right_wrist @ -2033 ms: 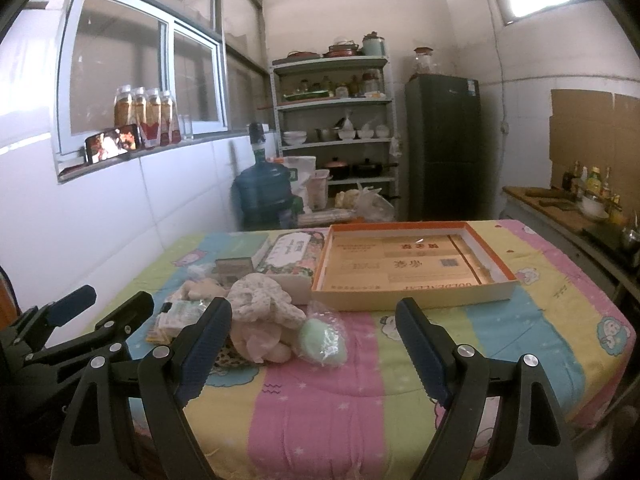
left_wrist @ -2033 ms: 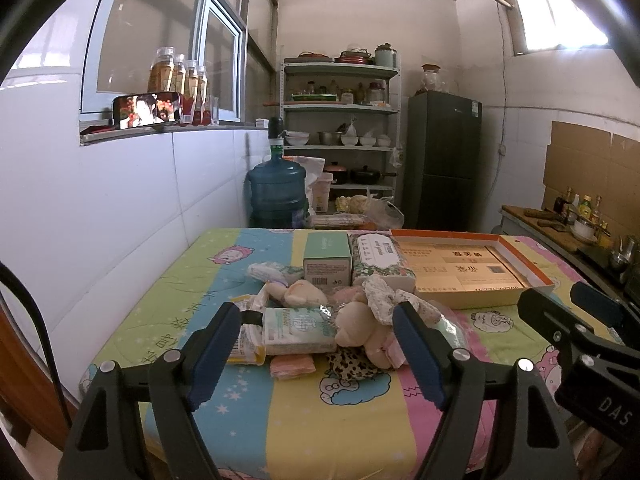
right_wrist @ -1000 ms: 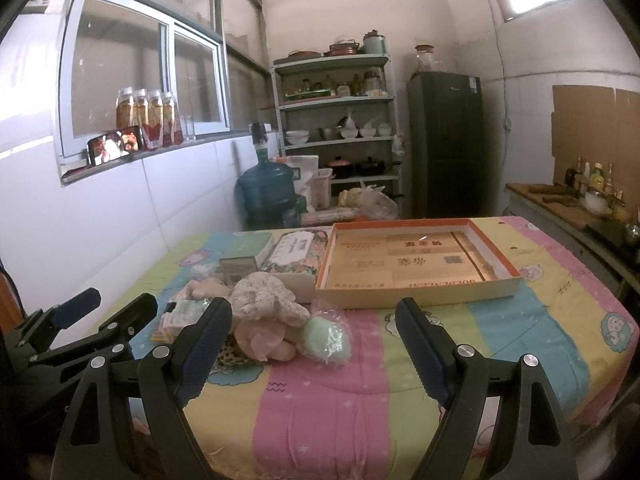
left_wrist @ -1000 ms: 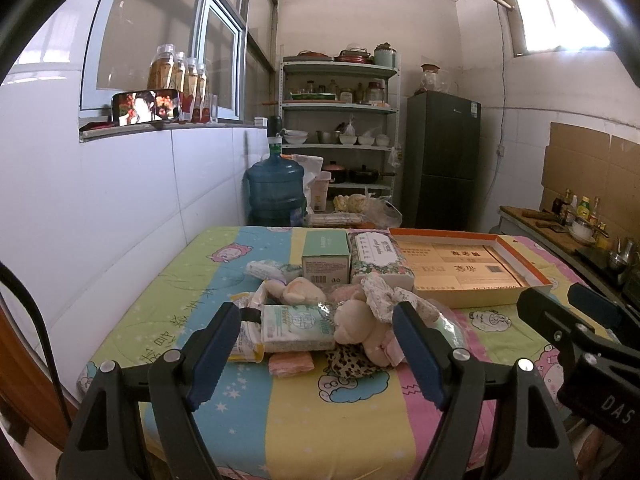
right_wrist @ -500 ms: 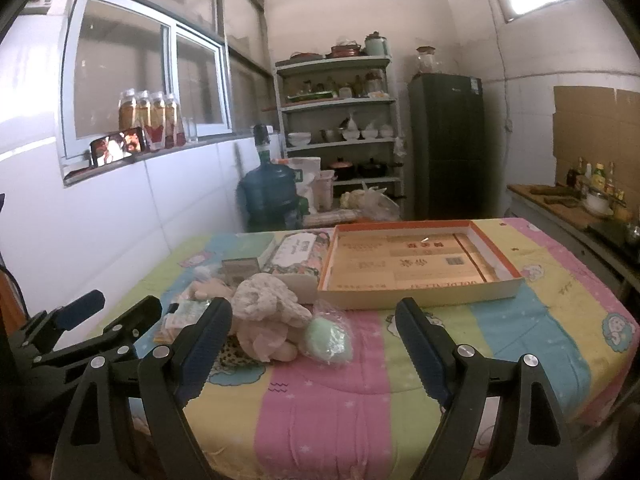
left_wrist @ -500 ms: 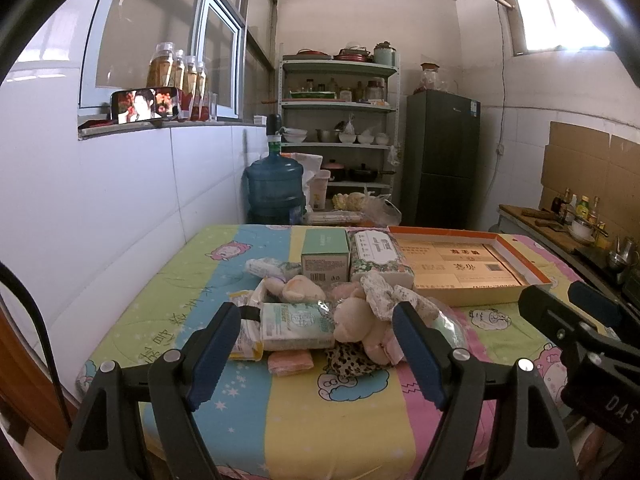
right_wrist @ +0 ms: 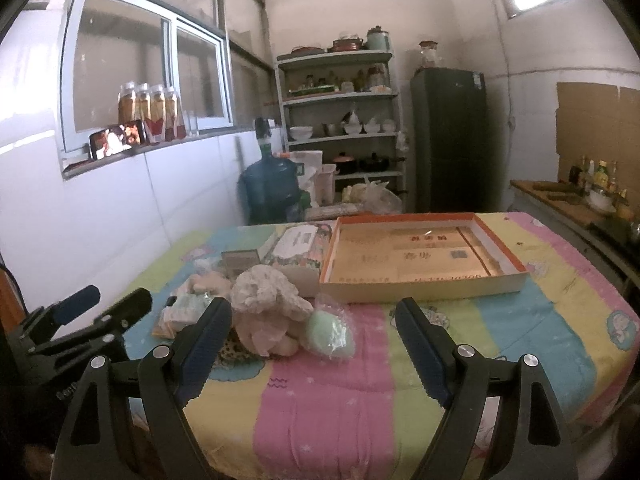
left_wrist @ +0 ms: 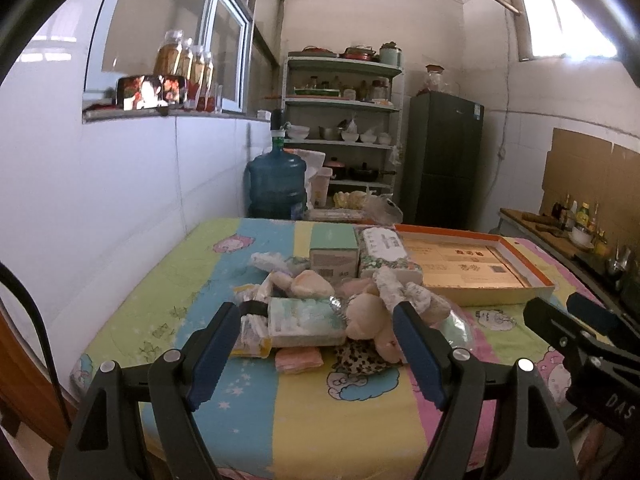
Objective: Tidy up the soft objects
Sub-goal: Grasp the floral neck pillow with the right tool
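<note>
A heap of soft things lies on the striped tablecloth: a beige plush toy (left_wrist: 370, 312) (right_wrist: 264, 312), a pale green tissue pack (left_wrist: 300, 316), a small pink cloth (left_wrist: 298, 360), a leopard-print piece (left_wrist: 358, 358) and a green round item in clear wrap (right_wrist: 330, 334). An open orange-rimmed shallow box (left_wrist: 472, 268) (right_wrist: 420, 260) stands behind the heap to the right. My left gripper (left_wrist: 316, 354) is open and empty, short of the heap. My right gripper (right_wrist: 312, 354) is open and empty, also short of it.
A green carton (left_wrist: 334, 250) and a floral tissue box (left_wrist: 386, 250) stand behind the heap. The white tiled wall runs along the table's left side. A blue water jug (left_wrist: 276, 188), shelves (left_wrist: 344, 132) and a dark fridge (left_wrist: 444, 160) stand beyond the table. A counter with bottles (right_wrist: 576, 192) is on the right.
Both grippers have stayed open and drifted only slightly; the view shifts a little. Nothing on the table has moved.
</note>
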`<state>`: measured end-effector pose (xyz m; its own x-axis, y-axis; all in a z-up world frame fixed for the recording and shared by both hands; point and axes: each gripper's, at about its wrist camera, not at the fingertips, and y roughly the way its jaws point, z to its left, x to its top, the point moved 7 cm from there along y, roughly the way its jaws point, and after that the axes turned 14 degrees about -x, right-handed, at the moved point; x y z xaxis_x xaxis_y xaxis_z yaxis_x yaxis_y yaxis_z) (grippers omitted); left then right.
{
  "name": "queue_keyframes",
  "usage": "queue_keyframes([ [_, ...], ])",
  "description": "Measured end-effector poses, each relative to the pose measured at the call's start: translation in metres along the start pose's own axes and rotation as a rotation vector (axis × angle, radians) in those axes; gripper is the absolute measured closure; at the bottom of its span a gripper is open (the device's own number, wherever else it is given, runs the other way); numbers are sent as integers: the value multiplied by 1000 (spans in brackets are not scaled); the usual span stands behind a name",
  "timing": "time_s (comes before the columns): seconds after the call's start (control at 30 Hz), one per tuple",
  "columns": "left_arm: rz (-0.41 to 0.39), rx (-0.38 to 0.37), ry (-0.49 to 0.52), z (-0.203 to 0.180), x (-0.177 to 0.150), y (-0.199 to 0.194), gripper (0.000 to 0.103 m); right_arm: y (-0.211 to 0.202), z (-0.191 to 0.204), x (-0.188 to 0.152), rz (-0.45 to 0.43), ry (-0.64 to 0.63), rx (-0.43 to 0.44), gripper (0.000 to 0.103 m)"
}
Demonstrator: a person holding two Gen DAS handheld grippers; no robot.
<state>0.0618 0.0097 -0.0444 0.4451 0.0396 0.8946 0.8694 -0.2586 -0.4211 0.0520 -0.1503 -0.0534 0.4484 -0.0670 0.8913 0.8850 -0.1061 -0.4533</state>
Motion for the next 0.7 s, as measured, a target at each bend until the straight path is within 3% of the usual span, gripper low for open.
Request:
queue_keyframes([
  [0.3, 21, -15, -60, 36, -15, 12, 24, 41, 13, -17, 66, -70, 48, 18],
  [0.7, 42, -34, -135, 78, -21, 36, 24, 92, 54, -4, 51, -216, 169, 18],
])
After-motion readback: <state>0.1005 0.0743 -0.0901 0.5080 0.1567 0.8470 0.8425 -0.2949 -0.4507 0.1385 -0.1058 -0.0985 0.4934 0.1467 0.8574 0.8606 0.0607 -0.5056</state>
